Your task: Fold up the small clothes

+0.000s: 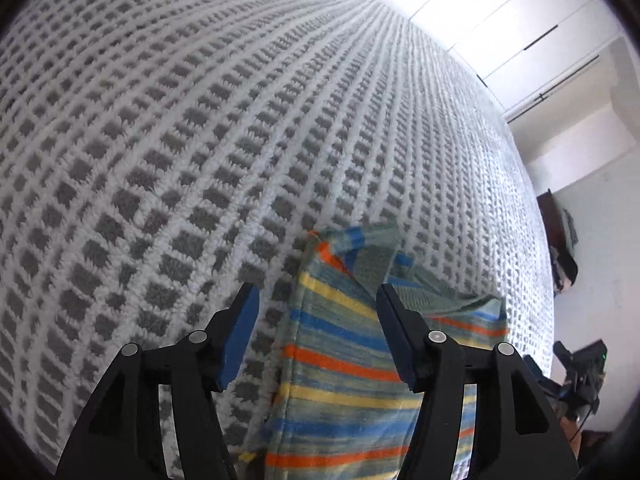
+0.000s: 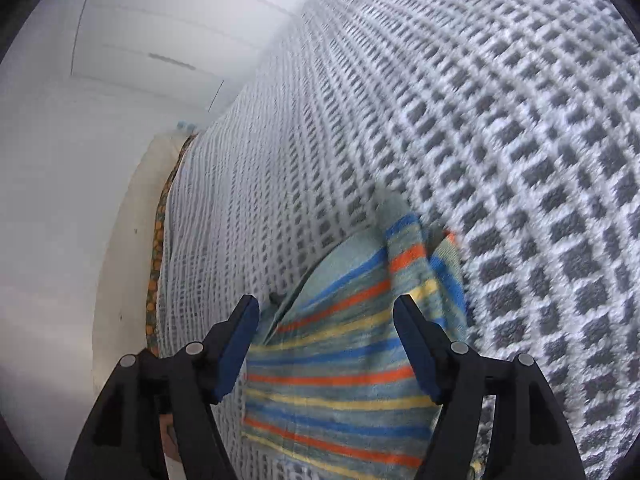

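Below the left gripper (image 1: 318,294) lies a striped garment (image 1: 340,376) in orange, yellow, blue and grey-green bands, spread on a white and grey checked blanket (image 1: 168,128). Its left edge runs between the two blue-padded fingers (image 1: 240,332), and its far end, with a turned-over flap, reaches just past the fingertips. Both jaws stand apart over the cloth, and no pad presses on it. Far off at the lower right edge of this view sits a black device that may be the other gripper; I cannot tell.

Under the right gripper (image 2: 326,304) the same garment (image 2: 340,380) fills the gap between the fingers, with a rumpled fold just beyond the right fingertip. These jaws too stand apart, gripping nothing. No writing or label can be read on the cloth or the grippers.
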{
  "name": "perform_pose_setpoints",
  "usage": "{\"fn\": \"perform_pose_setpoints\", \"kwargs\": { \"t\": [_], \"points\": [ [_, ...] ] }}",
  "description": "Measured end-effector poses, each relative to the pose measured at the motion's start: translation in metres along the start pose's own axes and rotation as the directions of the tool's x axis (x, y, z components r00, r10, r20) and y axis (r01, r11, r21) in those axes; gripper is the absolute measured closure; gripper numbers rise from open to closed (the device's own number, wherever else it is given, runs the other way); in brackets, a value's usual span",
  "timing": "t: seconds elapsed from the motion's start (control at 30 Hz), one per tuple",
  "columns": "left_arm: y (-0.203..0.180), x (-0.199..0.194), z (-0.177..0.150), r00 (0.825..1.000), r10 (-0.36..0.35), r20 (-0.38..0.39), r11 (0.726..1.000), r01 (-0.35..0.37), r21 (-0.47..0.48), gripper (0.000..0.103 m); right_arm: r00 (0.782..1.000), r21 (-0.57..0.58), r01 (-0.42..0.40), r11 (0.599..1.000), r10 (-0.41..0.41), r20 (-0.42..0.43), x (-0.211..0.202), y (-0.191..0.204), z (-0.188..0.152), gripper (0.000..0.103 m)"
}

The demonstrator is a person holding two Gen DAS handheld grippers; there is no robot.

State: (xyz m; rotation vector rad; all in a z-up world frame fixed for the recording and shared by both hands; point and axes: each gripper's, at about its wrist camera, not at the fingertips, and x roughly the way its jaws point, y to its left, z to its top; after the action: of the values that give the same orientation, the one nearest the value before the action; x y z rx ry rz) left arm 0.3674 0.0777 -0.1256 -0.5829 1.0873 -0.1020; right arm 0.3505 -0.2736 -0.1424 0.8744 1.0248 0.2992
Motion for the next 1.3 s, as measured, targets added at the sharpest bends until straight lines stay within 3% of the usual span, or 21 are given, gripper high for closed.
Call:
{"fn": "perform_pose_setpoints", "kwargs": {
  "t": [0.1, 0.17, 0.23, 0.27, 0.33, 0.37, 0.4, 0.47, 0.53, 0.8, 0.87, 1.03, 1.1, 1.17, 1.23, 1.3],
  "points": [
    [-0.012, 0.010, -0.035, 0.994, -0.055, -0.095, 0.993, 0.065, 0.103, 0.037, 0.990, 0.019, -0.043, 0.999, 0.046, -0.136, 0.035, 0.000, -0.026, 0.033],
    [-0.019, 0.025, -0.059, 0.984, 0.033, -0.176, 0.976, 0.006, 0.218, 0.037, 0.986, 0.027, 0.014, 1.000, -0.010, -0.164, 0.054, -0.010, -0.033, 0.033],
    [-0.007, 0.032, -0.076, 0.964, 0.187, -0.190, 0.949, -0.127, 0.287, 0.048, 0.985, 0.021, 0.164, 0.986, -0.163, -0.058, 0.045, -0.024, -0.033, 0.038],
    [0.005, 0.026, -0.078, 0.964, 0.188, -0.189, 0.959, -0.138, 0.249, 0.050, 0.979, 0.050, 0.204, 0.978, -0.205, 0.013, 0.031, -0.030, -0.033, 0.039],
    [0.028, 0.006, -0.078, 0.978, 0.123, -0.166, 0.985, -0.100, 0.137, 0.049, 0.973, 0.076, 0.205, 0.976, -0.212, 0.094, 0.002, -0.032, -0.037, 0.038],
    [0.037, -0.007, -0.080, 0.984, 0.102, -0.146, 0.992, -0.089, 0.089, 0.041, 0.973, 0.048, 0.203, 0.978, -0.207, 0.106, -0.010, -0.028, -0.042, 0.037],
    [0.040, -0.015, -0.082, 0.987, 0.087, -0.138, 0.994, -0.077, 0.076, 0.032, 0.973, -0.004, 0.205, 0.979, -0.204, 0.104, -0.021, -0.021, -0.050, 0.035],
    [0.041, -0.026, -0.090, 0.989, 0.058, -0.138, 0.995, -0.046, 0.089, 0.025, 0.970, -0.093, 0.237, 0.967, -0.231, 0.073, -0.037, -0.012, -0.069, 0.030],
    [0.040, -0.032, -0.097, 0.989, 0.049, -0.140, 0.994, -0.034, 0.107, 0.025, 0.968, -0.129, 0.252, 0.959, -0.251, 0.028, -0.043, -0.014, -0.089, 0.030],
    [0.067, -0.058, -0.124, 0.990, 0.016, -0.140, 0.997, -0.006, 0.071, 0.025, 0.967, -0.073, 0.254, 0.965, -0.254, 0.001, -0.075, -0.047, -0.157, 0.030],
    [0.074, -0.071, -0.121, 0.992, -0.001, -0.127, 0.998, 0.009, 0.066, 0.025, 0.968, -0.061, 0.249, 0.966, -0.250, -0.004, -0.081, -0.048, -0.165, 0.030],
    [0.109, -0.091, -0.109, 0.991, -0.111, -0.078, 0.993, 0.108, -0.048, 0.025, 0.978, 0.006, 0.211, 0.978, -0.211, 0.011, -0.089, -0.060, -0.163, 0.030],
    [0.097, -0.093, -0.112, 0.990, -0.114, -0.087, 0.992, 0.117, 0.039, 0.025, 0.980, -0.002, 0.197, 0.980, -0.197, 0.012, -0.089, -0.061, -0.162, 0.030],
    [0.069, -0.087, -0.120, 0.991, -0.085, -0.107, 0.977, 0.104, 0.187, 0.028, 0.982, -0.027, 0.190, 0.981, -0.190, -0.005, -0.087, -0.060, -0.162, 0.030],
    [0.037, -0.072, -0.130, 0.993, -0.026, -0.117, 0.936, 0.066, 0.346, 0.036, 0.982, -0.071, 0.184, 0.980, -0.186, -0.028, -0.083, -0.056, -0.161, 0.030],
    [0.015, -0.055, -0.137, 0.994, 0.025, -0.102, 0.898, 0.023, 0.439, 0.045, 0.978, -0.154, 0.194, 0.969, -0.203, -0.041, -0.071, -0.045, -0.162, 0.030]
  ]
}}
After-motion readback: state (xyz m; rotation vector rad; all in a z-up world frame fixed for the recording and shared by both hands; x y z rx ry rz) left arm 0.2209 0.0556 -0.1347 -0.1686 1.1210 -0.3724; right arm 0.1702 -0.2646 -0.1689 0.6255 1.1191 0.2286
